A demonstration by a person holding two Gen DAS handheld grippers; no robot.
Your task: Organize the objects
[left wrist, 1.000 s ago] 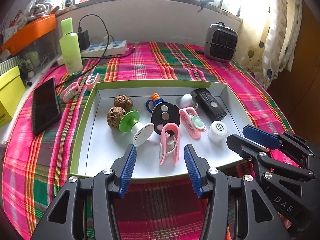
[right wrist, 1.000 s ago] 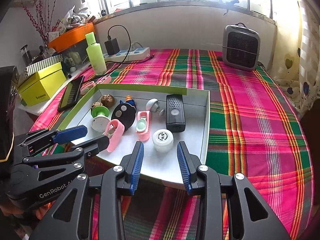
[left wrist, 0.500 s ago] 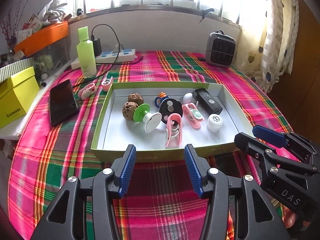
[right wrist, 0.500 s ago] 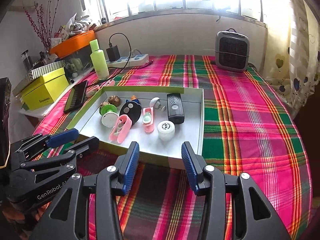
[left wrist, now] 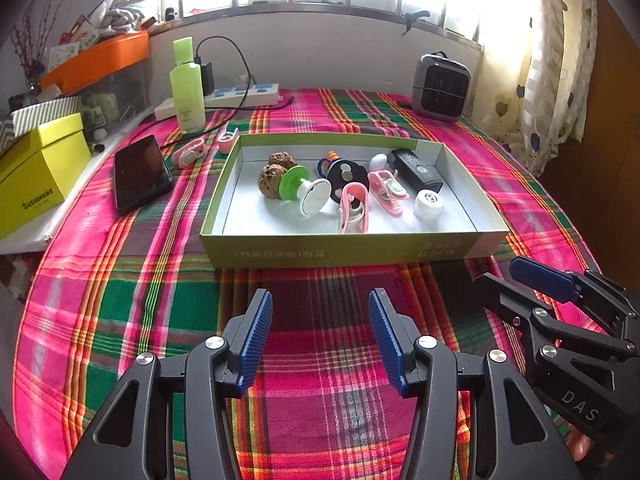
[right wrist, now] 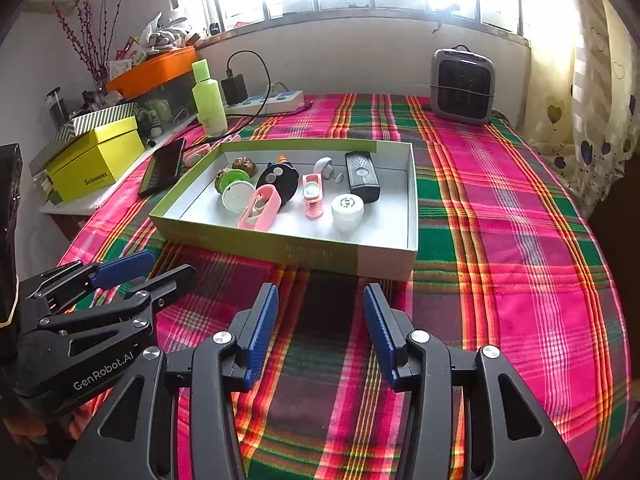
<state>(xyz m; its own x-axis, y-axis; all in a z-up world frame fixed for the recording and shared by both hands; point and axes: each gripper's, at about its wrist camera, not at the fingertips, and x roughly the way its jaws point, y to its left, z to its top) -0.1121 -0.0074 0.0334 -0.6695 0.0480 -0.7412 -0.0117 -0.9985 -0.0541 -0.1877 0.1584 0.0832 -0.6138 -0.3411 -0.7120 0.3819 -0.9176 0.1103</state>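
Both the left gripper (left wrist: 320,332) and right gripper (right wrist: 320,328) were spread and empty over the desk's (left wrist: 320,380) near edge. The tray (left wrist: 340,246) of little items sat mid-desk, just beyond them.

Green-walled shallow box (left wrist: 280,250) on plaid cloth, white floor strewn with small trinkets (left wrist: 348,188), upright white cap (left wrist: 428,204) at right.

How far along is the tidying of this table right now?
Mostly done, it seems: the box already holds about ten small items. Nothing is in hand; the left tool and right tool are both open and empty. Two pink clips beside the phone remain outside.
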